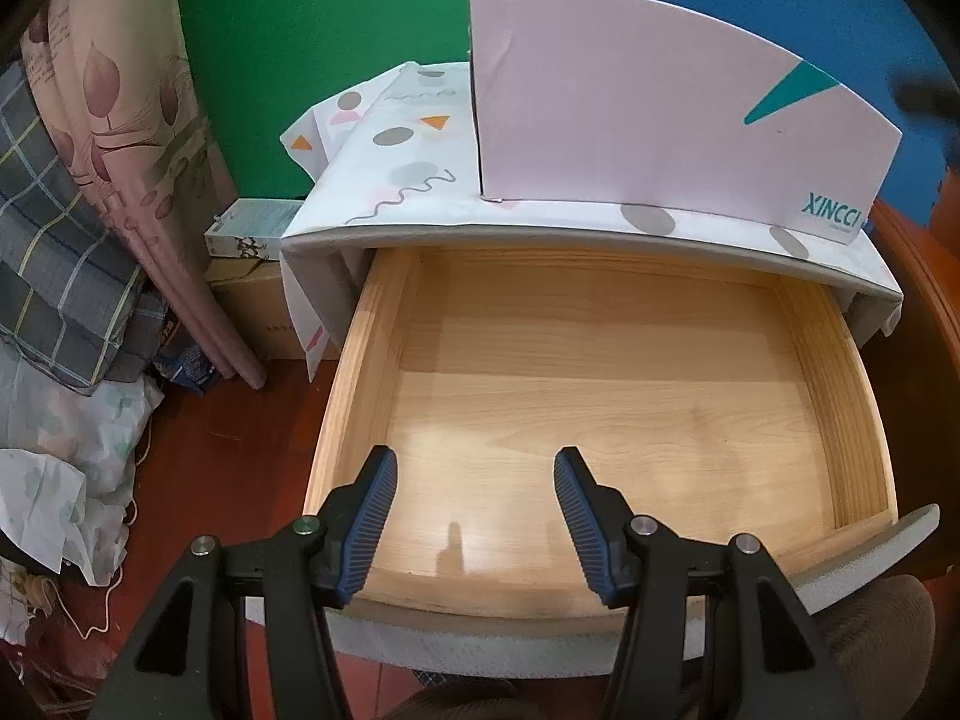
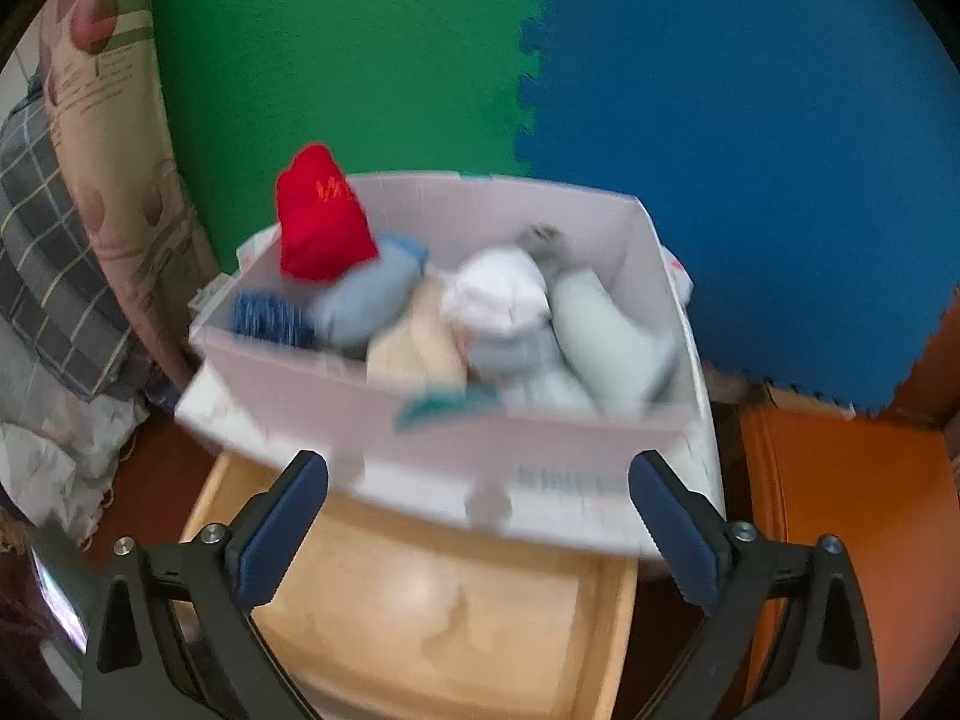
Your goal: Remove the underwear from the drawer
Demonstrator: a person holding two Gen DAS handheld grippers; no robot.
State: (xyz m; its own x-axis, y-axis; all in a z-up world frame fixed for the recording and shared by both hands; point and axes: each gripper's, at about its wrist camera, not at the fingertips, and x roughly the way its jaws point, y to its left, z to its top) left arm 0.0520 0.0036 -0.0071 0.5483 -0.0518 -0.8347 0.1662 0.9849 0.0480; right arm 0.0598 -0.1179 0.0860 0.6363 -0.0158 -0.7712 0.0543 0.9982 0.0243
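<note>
Grippers are both hanging over the pulled-out wooden drawer, each pointing forward and down toward the cabinet it slides from. The left gripper is hovering above the drawer's front edge, its blue-padded fingers spread wide with nothing between them and touching nothing; the bare drawer floor is showing in the gap. The right gripper is sitting higher, looking over the drawer's back edge at the white cardboard box, and its fingers are standing even wider apart, also holding nothing.

The box is standing on the patterned cloth covering the cabinet top, just behind the drawer. Rolled underwear is lying packed inside it: white, pale blue, cream and striped bundles side by side, with a red bundle poking above the box's left rim. That view is blurred, so finer detail is hard to make out. Left of the drawer, folded bedding is leaning against the green foam wall.
</note>
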